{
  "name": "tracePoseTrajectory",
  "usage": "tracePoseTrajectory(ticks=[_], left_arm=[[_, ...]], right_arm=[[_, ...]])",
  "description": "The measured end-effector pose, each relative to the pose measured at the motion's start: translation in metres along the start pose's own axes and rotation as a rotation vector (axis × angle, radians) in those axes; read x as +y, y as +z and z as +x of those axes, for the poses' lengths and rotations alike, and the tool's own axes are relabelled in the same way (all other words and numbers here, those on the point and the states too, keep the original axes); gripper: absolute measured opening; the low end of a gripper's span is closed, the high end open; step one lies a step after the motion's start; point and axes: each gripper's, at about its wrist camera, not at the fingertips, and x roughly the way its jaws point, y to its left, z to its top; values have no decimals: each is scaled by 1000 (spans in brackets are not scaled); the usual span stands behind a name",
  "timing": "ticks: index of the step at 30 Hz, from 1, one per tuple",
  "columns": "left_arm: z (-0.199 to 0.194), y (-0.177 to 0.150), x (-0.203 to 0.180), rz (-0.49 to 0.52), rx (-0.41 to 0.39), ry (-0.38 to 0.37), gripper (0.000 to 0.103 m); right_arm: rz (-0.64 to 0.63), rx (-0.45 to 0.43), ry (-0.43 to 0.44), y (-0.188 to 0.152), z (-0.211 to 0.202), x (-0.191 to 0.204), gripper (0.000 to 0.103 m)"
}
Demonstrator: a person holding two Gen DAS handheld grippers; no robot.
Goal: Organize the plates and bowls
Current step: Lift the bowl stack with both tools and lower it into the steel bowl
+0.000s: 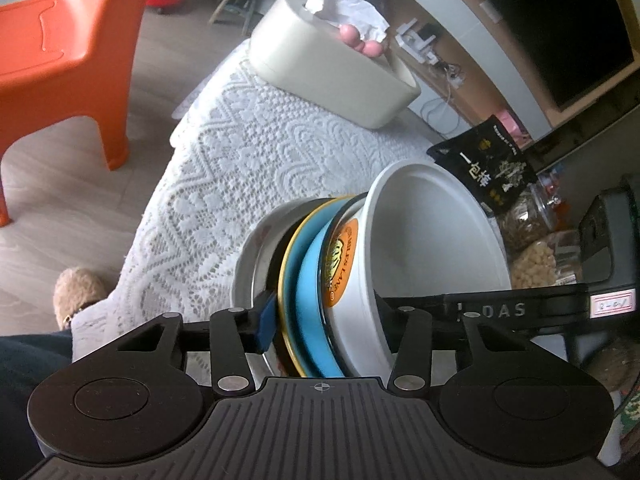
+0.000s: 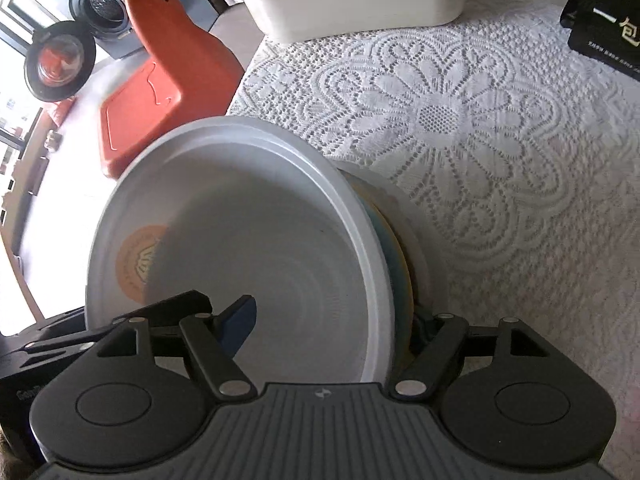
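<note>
A white bowl with an orange label is nested in a blue plate with a yellow rim, over a white plate. The stack is tilted on its side above the lace tablecloth. My left gripper is shut on the stack's rim, one blue pad outside and one finger inside the bowl. In the right wrist view the same white bowl faces me, and my right gripper is shut on the stack's opposite rim, its blue pad inside the bowl.
A beige tissue box stands at the table's far side, with someone's fingers on it. A black snack bag and jars are to the right. An orange plastic chair stands left of the table.
</note>
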Motion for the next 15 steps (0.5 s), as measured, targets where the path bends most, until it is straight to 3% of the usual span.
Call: tracePoseTrajectory(ticks=[8,11,15], left_arm=[[-6,1,1,1,-18,-10,45],[-12,3,2,-3,-41,-28,49],[-19,4,1,-7,-65,5,47]], right_arm=[[-16,-10,-64,0,-8,8,76],[-66,-69,-111,-2,-21,16,77],[-117,-123,-63,-5,-43,32,81]])
